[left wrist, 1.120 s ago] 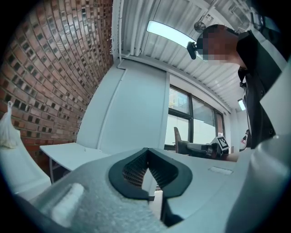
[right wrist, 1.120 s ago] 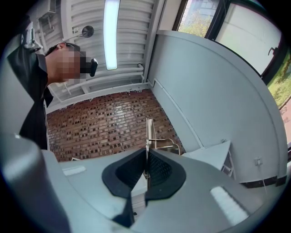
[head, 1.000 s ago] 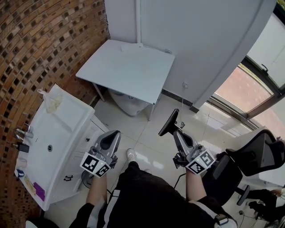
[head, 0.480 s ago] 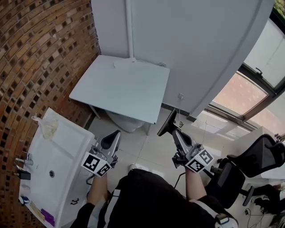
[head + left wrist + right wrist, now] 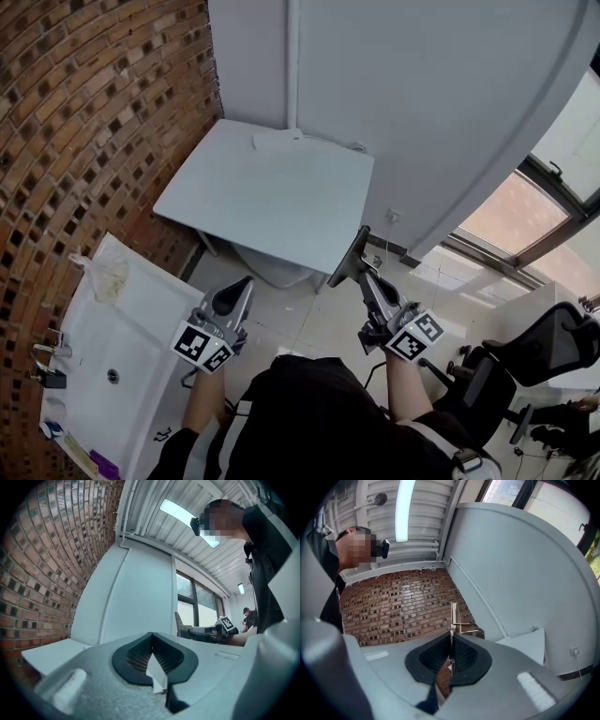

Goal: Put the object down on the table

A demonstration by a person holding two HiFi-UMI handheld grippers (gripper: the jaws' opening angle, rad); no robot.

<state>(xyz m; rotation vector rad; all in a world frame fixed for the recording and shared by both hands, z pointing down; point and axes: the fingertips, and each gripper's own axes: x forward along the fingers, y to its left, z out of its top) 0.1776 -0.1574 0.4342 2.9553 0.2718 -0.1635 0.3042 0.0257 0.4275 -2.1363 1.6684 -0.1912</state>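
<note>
My right gripper (image 5: 360, 274) is shut on a thin dark flat object (image 5: 349, 253) that sticks up and forward from its jaws, just off the front right corner of the white table (image 5: 272, 202). In the right gripper view the object (image 5: 453, 616) shows edge-on as a thin metal strip above the closed jaws. My left gripper (image 5: 236, 292) hangs lower left, in front of the table, shut with nothing in it. From the left gripper view (image 5: 151, 638) the right gripper (image 5: 220, 627) shows at the right.
A white sink unit (image 5: 141, 309) with a tap stands at the left against the brick wall (image 5: 84, 122). A flat white thing (image 5: 277, 141) lies at the table's back edge. A dark office chair (image 5: 548, 347) is at the right, by the window.
The view has closed in on the table. My right gripper with the dark object now stands nearer the table's front right corner. The left gripper keeps its place in the view.
</note>
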